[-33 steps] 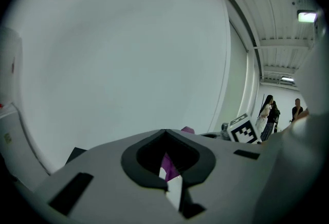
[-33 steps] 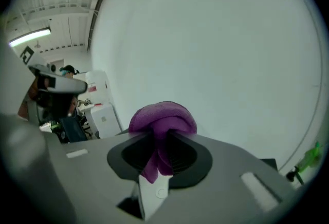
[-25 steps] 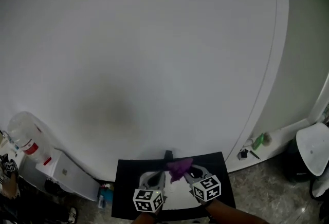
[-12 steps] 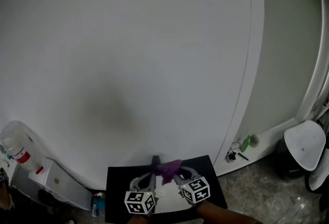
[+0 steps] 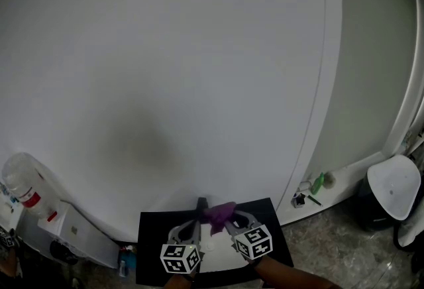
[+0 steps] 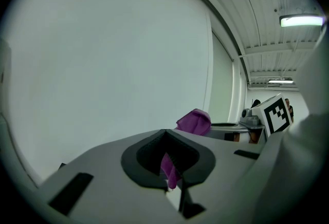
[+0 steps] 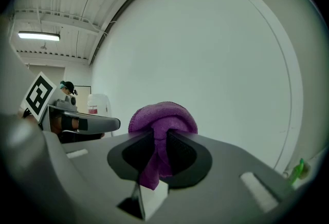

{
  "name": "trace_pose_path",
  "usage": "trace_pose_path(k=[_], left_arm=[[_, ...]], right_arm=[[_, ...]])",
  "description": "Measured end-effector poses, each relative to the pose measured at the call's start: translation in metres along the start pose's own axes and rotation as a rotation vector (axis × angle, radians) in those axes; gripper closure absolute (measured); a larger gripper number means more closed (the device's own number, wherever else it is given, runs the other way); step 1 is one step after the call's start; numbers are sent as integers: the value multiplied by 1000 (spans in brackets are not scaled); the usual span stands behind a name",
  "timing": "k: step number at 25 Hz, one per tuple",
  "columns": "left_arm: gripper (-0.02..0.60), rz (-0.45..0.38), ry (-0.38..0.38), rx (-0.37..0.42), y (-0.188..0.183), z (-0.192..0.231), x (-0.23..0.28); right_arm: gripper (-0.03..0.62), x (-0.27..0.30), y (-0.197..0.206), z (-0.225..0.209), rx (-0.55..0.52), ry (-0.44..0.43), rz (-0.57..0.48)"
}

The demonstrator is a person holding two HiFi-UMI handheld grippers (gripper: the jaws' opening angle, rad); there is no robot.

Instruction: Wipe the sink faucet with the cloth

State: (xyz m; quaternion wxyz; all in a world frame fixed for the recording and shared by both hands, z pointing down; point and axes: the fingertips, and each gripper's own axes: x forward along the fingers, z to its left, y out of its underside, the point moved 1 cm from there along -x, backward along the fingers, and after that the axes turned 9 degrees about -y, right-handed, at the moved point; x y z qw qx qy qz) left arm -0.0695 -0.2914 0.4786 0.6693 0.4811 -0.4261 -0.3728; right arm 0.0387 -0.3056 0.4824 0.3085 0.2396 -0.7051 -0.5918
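Observation:
A purple cloth (image 5: 219, 213) is bunched between my two grippers at the bottom of the head view. They hang over a white sink basin (image 5: 217, 253) set in a black counter (image 5: 149, 241). My right gripper (image 7: 154, 153) is shut on the cloth (image 7: 162, 117), which bulges above its pads. My left gripper (image 6: 169, 166) also looks shut, with a thin purple strip (image 6: 169, 170) of cloth between its pads, and the cloth's bulk (image 6: 194, 121) lies beyond it to the right. A dark upright stub (image 5: 201, 203), perhaps the faucet, stands just behind the cloth against the wall.
A large white wall (image 5: 172, 69) fills most of the head view. A big water jug (image 5: 21, 183) and a white box (image 5: 74, 233) sit low at the left. A green bottle (image 5: 318, 183) and a white seat (image 5: 394, 187) are at the right.
The head view has shifted since a second ago, so the counter and grippers show a little further left. Both grippers keep the same pose with the cloth between them.

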Motion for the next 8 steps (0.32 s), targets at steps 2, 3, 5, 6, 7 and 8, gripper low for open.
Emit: trace_pose_path(k=[2, 3, 5, 6, 7, 8], left_arm=[[577, -3, -4, -1, -1, 1, -1], [577, -4, -5, -2, -1, 2, -2], [577, -3, -7, -4, -1, 3, -4], [577, -2, -7, -6, -1, 4, -5], [577, -1, -7, -7, -1, 6, -6], [577, -1, -7, -8, -1, 7, -7]], right_arm=[[525, -1, 0, 1, -1, -1, 0], [525, -1, 0, 2, -1, -1, 1], [525, -3, 0, 4, 0, 0, 4], [525, -3, 0, 5, 0, 1, 5], [525, -3, -1, 6, 0, 2, 6], [525, -3, -1, 7, -1, 3, 7]])
